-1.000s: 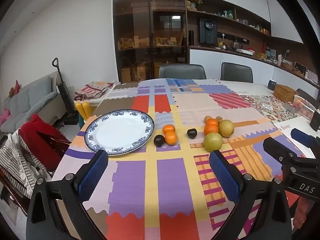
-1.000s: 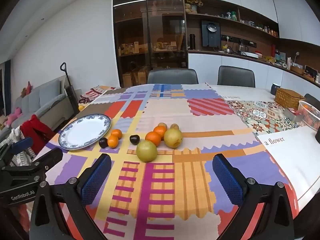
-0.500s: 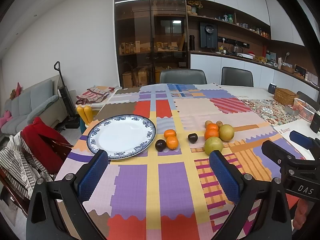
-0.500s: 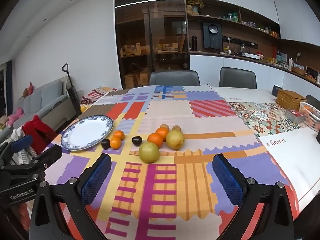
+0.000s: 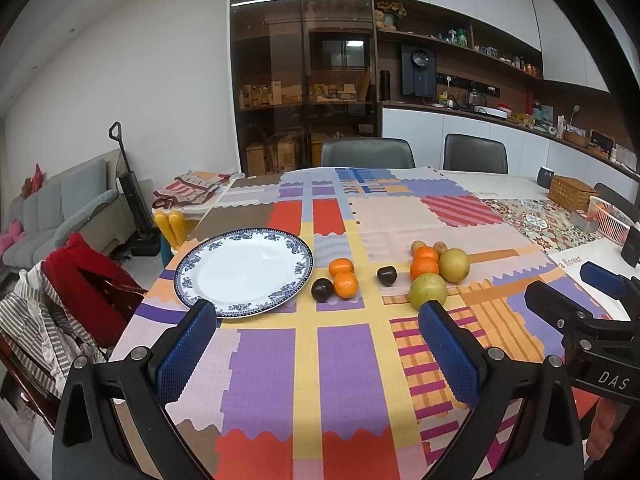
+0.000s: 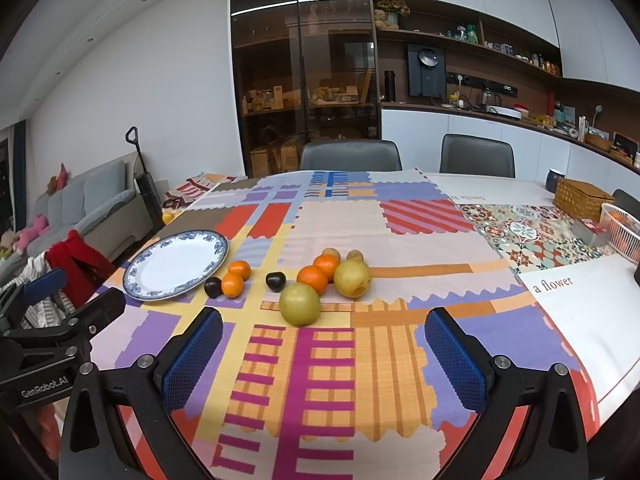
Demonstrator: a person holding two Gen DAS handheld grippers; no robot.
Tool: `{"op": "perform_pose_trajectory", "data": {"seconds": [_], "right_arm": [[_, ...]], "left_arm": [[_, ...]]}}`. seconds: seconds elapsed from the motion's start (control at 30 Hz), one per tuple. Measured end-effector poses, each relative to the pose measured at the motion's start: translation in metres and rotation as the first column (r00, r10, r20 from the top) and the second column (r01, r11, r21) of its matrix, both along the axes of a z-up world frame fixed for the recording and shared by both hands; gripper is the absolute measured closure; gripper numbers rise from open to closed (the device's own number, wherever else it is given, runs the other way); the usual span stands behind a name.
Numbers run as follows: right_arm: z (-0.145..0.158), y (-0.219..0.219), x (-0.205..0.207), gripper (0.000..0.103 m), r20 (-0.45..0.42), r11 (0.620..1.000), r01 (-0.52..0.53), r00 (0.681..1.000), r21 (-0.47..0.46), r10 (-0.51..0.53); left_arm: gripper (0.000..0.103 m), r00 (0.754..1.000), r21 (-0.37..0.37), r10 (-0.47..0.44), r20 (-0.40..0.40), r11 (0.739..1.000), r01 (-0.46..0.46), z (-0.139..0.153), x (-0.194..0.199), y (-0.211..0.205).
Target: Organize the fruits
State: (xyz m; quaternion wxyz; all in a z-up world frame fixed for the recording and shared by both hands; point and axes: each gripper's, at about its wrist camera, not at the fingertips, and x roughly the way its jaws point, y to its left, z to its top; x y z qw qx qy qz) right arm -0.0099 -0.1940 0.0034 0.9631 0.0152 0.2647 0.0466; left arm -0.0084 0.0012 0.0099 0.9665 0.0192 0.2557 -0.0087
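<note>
Reading "DAS" on the right gripper body at the left wrist view's right edge; "a flower" is showing on the white cloth beyond. Compared with a second ago, the table is sitting slightly lower and farther in frame; the fruit is not shifting. Left gripper is standing wide, gripping nothing. Blue-rimmed plate is lying bare near the patchwork tablecloth's left edge; two tangerines and a dark plum are sitting just beside it.

Reading "GenRobot.AI" on the left gripper in the right wrist view. Right gripper is standing wide, empty. Green pear is touching an orange mid-cloth.
</note>
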Motion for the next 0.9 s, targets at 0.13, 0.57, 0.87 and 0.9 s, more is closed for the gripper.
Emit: {"op": "perform_pose_trajectory", "data": {"seconds": [0.13,0.57,0.87,0.9], "right_arm": [[-0.0003,-0.0005,0.0002,0.001,-0.001,1.0,0.001,1.0,0.0,-0.001],[0.0002,-0.0005,-0.0002,0.001,-0.001,1.0,0.001,1.0,0.003,-0.001],[0.0005,0.0043,-0.0007,0.001,0.001,1.0,-0.004,1.0,0.004,0.004],[0.0008,0.0055,-0.001,0.001,0.001,1.0,-0.004,1.0,0.003,0.004]], "left_arm": [[0.0,1.0,-0.001,0.0,0.001,1.0,0.0,-0.0007,-0.0002,0.0005],[0.0,1.0,0.015,0.009,-0.003,1.0,-0.009,-0.0049,-0.0014,-0.0008],[0.0,1.0,0.014,0.01,-0.004,1.0,-0.01,-0.005,-0.0009,-0.0011],[0.0,1.0,0.015,0.01,-0.004,1.0,-0.01,-0.0053,-0.0015,-0.0012]]}}
